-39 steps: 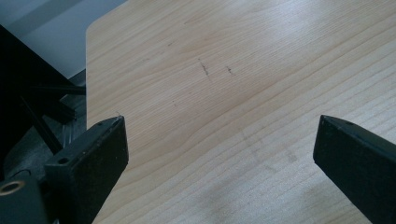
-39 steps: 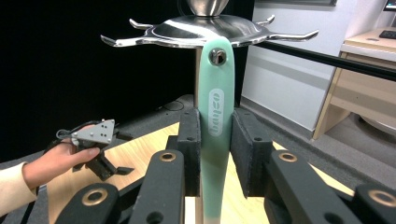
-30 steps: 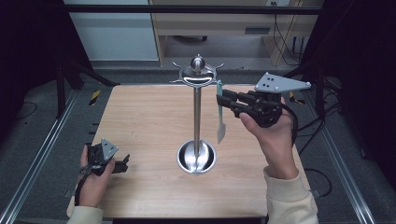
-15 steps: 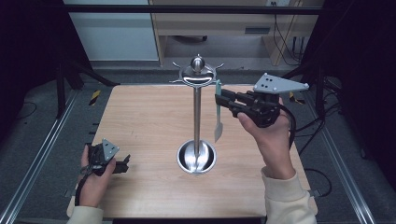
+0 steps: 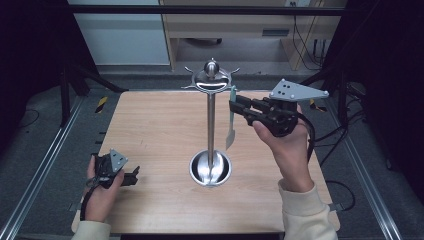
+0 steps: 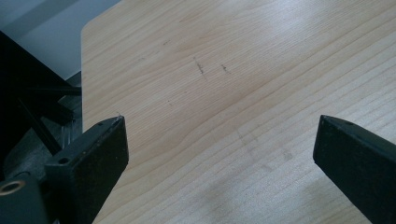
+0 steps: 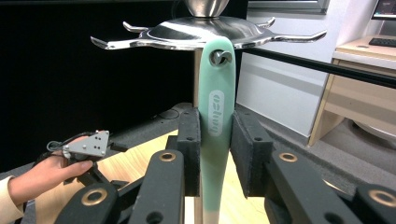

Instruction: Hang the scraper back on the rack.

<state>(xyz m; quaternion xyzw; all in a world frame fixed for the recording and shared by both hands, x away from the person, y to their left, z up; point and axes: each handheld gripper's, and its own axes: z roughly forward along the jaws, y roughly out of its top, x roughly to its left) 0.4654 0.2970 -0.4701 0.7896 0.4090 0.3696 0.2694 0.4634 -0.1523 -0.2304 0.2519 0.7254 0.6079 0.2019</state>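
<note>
Right gripper (image 7: 215,154) is seen with its black pads set on either side of a mint-green utensil handle (image 7: 216,116); one pad lies against the handle, while a narrow gap may remain at the other, so a firm clamp cannot be confirmed. The handle is hung by its top hole on a hook of the steel utensil stand (image 7: 205,35), just under the stand's disc of radiating hooks. In the high view the same gripper (image 5: 235,107) is held up beside the stand's post (image 5: 211,125), and the pale utensil (image 5: 231,125) is seen hanging upright next to it, clear of the wooden table (image 5: 150,130). The stand's round base (image 5: 210,169) is set near the middle of the table. Left gripper (image 5: 127,176) is rested low at the table's near left corner, well apart from the stand. In the left gripper view its jaws are spread wide over bare wood (image 6: 224,93), with nothing between them.
</note>
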